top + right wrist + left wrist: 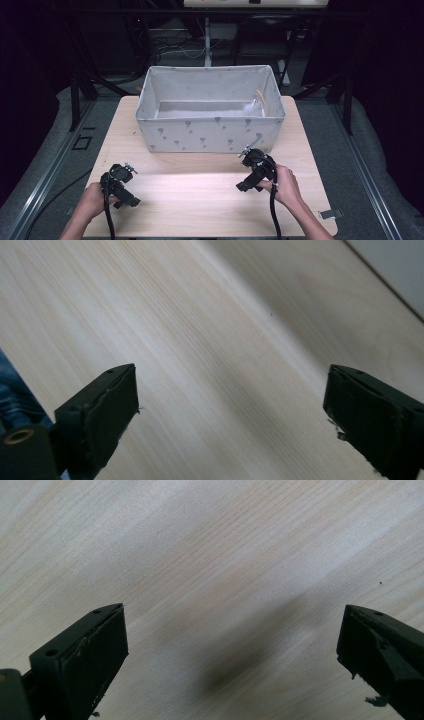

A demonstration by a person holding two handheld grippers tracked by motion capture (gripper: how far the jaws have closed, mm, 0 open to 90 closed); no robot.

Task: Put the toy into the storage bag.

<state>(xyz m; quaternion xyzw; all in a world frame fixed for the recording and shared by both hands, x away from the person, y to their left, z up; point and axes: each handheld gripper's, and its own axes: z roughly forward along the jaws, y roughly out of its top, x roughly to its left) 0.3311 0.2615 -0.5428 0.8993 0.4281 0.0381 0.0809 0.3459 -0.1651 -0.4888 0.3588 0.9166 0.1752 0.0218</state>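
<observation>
Two tongs: left tongs (131, 200), right tongs (243, 186), agape; one bin (210, 134).

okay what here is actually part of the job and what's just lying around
Part of the job:
- left claw, open, over bare table
- right claw, open, near the bin
- grey fabric storage bin, nearest thing to both
- thin yellow loop against the bin's inner right wall; what it is can't be told

Lying about:
- small metal clip at the table's right edge
</observation>
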